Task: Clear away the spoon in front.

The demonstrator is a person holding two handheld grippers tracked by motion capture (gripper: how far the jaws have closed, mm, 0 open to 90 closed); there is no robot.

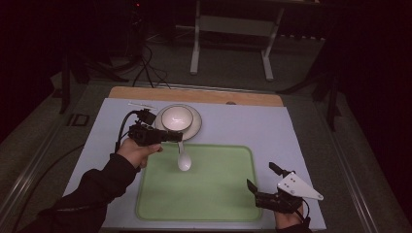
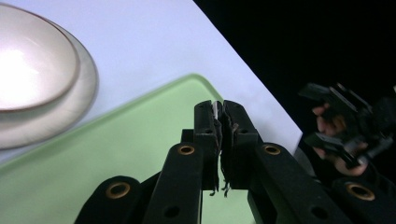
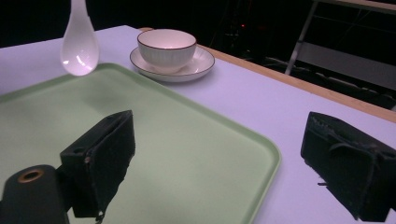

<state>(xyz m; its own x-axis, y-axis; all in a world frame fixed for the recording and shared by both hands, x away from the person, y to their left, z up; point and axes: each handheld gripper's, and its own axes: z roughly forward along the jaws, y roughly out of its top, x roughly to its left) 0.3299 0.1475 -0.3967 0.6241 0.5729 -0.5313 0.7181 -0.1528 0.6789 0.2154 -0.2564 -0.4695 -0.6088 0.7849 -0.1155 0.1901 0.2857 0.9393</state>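
I see the left gripper (image 1: 176,136) with fingers clamped on the white spoon (image 1: 183,160), which hangs over the green tray (image 1: 223,194). The right gripper (image 1: 265,177) is wide open, holding nothing, at the tray's corner.

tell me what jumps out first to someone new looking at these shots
The white ceramic spoon hangs bowl-down over the pale green tray's far edge, its handle pinched in the left gripper. Just beyond stands a white bowl on a white saucer. The right gripper waits open at the tray's near right corner.
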